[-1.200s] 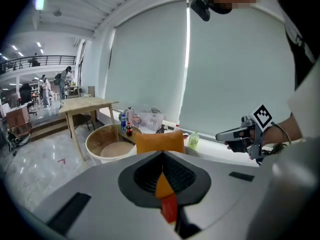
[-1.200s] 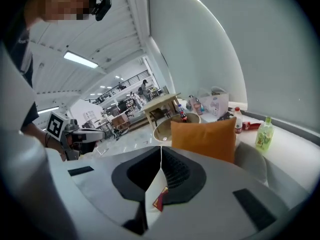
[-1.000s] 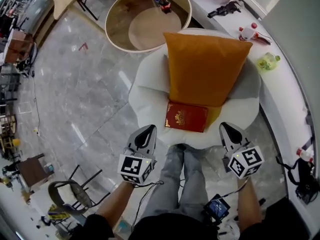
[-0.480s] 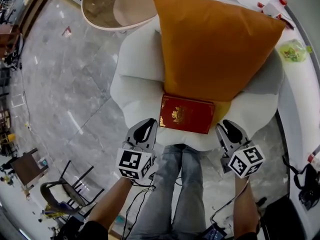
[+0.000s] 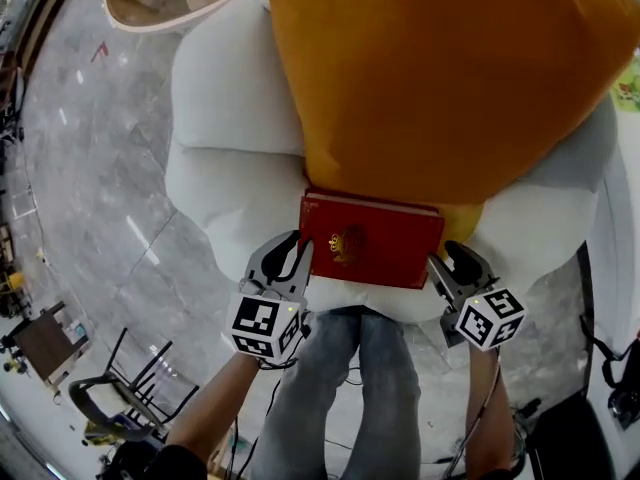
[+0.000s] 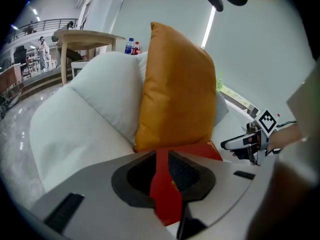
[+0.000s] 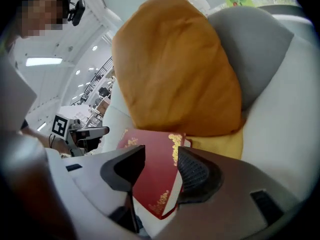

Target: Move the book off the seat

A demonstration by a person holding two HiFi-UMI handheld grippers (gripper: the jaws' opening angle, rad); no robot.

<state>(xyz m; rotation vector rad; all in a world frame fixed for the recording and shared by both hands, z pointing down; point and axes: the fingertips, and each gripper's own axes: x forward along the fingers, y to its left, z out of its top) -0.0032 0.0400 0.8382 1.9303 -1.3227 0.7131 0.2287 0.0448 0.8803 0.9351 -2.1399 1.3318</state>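
Book (image 5: 372, 240) on seat (image 5: 215, 183) w/ orange cushion (image 5: 440, 78).

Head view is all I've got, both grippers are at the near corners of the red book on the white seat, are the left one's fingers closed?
Observer: No. On the left gripper, its own view shows the fingers a narrow gap apart, the red book showing through.
Operator: And the right one?
Observer: The right gripper has just been opening its fingers; they stand wider, the book's corner in the gap, neither finger pressing it.
Operator: Anything further back?
Observer: Two bottles stand beyond the white seat, in the left gripper view.
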